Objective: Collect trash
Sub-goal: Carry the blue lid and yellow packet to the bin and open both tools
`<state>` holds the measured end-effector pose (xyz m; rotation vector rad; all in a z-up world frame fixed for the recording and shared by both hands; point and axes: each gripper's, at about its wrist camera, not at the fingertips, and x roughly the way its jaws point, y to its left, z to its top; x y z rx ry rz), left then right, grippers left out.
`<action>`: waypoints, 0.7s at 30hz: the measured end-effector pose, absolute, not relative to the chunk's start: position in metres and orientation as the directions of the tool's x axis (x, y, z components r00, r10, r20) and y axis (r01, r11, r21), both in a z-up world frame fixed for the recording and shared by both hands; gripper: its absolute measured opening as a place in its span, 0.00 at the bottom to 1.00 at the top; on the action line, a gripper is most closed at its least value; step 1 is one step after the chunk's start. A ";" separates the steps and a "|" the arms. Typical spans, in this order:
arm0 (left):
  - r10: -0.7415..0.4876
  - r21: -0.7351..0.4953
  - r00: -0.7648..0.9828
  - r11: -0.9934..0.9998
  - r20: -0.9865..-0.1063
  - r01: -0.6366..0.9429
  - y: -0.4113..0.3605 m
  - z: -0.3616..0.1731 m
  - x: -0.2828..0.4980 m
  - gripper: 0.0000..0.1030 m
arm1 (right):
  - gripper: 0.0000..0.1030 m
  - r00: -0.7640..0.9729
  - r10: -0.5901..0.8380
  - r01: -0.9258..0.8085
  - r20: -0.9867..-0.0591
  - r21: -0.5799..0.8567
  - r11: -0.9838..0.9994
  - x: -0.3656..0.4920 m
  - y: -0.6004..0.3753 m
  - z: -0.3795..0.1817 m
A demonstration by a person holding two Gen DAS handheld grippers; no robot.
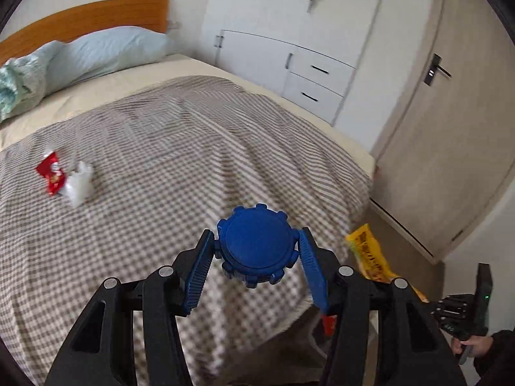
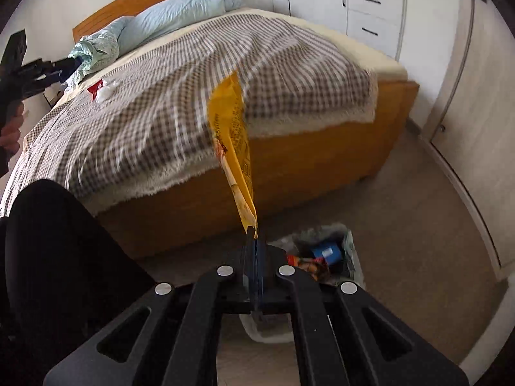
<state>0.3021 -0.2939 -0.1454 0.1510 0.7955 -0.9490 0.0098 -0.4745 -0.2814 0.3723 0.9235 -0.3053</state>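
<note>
Red wrapper + tissue on bed.

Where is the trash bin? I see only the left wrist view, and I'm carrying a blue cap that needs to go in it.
Observer: The bin stands on the floor beside the wooden bed frame, just beyond the right gripper.
Operator: Is the yellow wrapper at my right edge held?
Observer: Yes, the right gripper is shut on a corner of the yellow wrapper, which sticks up from the jaws.
Operator: Anything in the bin?
Observer: A blue item and some printed packaging.
</note>
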 end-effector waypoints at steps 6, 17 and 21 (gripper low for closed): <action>-0.655 -0.214 0.248 0.541 -0.714 0.813 -0.350 -0.151 0.250 0.50 | 0.01 0.459 0.063 0.348 -0.886 0.245 0.905 -0.030 -0.448 -0.360; -0.552 -0.133 0.164 0.459 -0.817 0.878 -0.435 -0.183 0.182 0.50 | 0.01 0.339 0.286 0.371 -0.896 0.407 0.835 -0.031 -0.457 -0.474; -0.524 -0.124 0.132 0.424 -0.841 0.897 -0.460 -0.196 0.166 0.50 | 0.01 0.343 0.308 0.417 -0.887 0.437 0.797 -0.021 -0.480 -0.494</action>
